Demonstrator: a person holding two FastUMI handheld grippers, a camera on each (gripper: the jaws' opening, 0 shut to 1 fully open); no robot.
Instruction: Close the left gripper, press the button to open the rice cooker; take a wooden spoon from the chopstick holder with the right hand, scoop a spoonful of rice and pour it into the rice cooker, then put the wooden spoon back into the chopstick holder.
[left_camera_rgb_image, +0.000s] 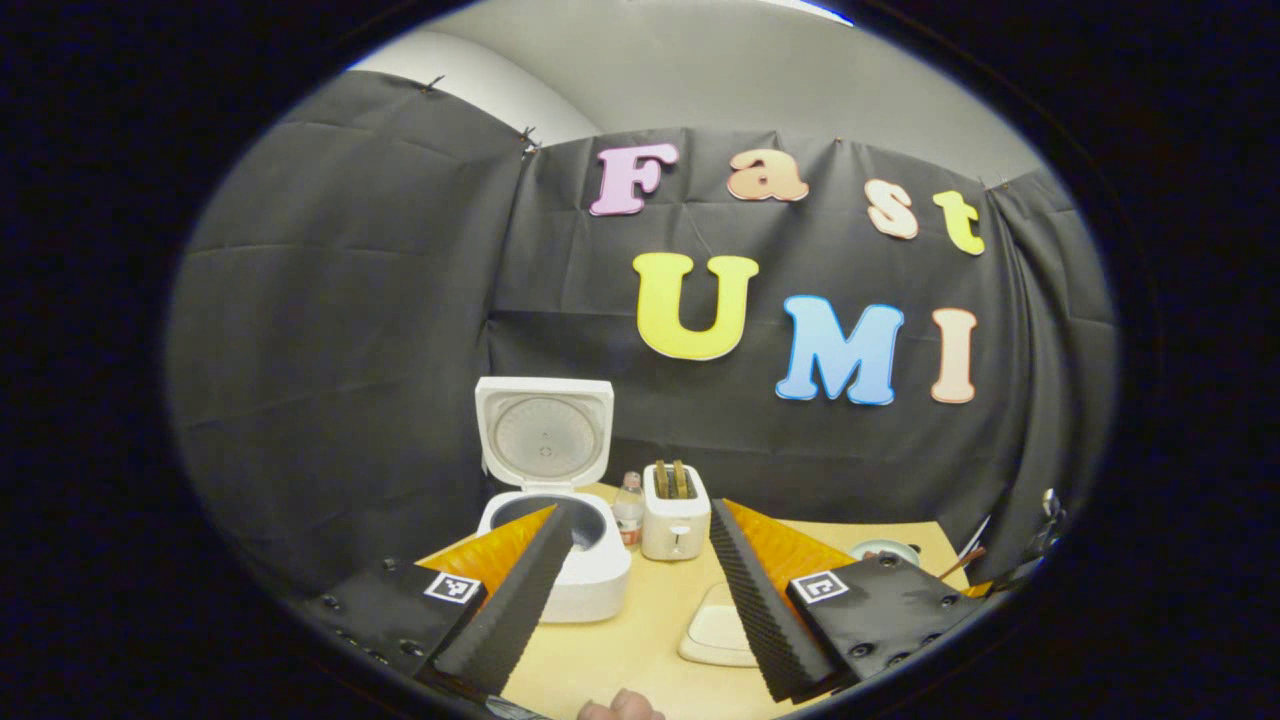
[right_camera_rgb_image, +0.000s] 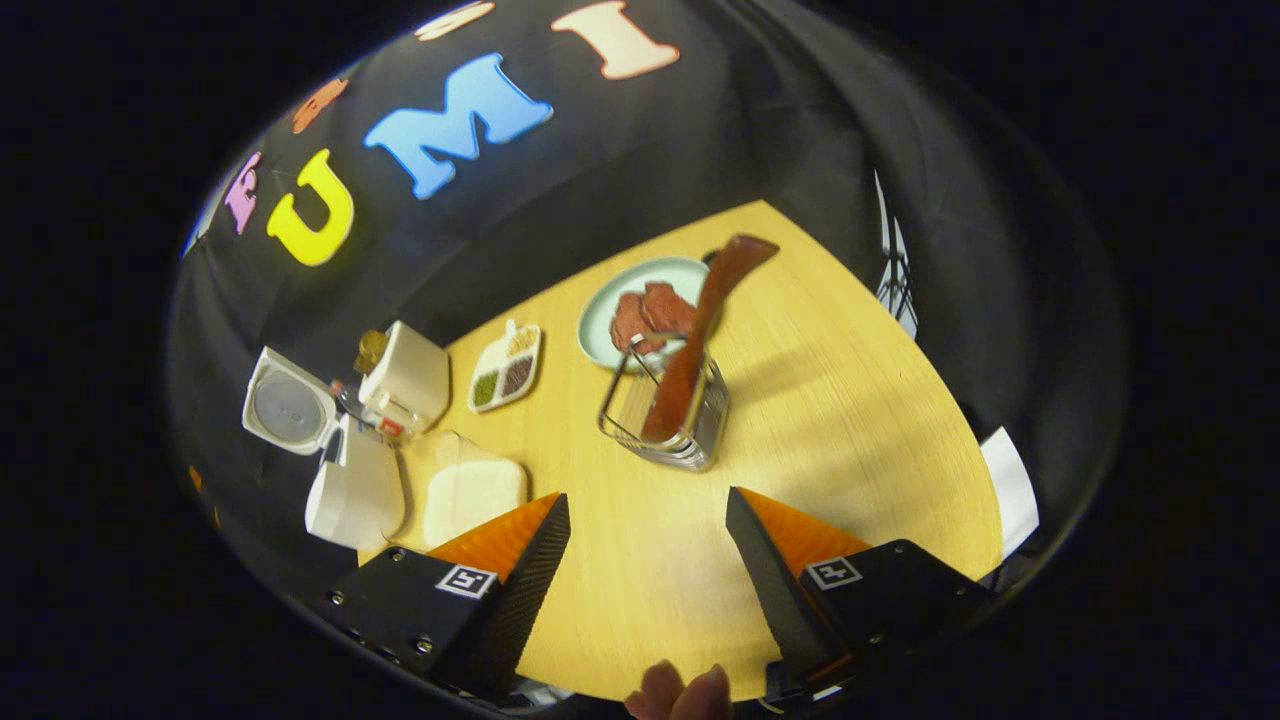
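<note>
Standing lid-up at the worktop's (right_camera_rgb_image: 850, 420) far left, rice cooker (left_camera_rgb_image: 560, 560); wooden spoon (right_camera_rgb_image: 700, 340) leaning in chopstick holder (right_camera_rgb_image: 668, 420), seemingly untouched; both jaws spread, empty.

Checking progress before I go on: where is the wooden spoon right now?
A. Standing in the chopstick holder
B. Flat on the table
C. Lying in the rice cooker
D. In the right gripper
A: in the right gripper view the spoon stands tilted in the wire holder, while the right gripper is open and apart from it.
</note>
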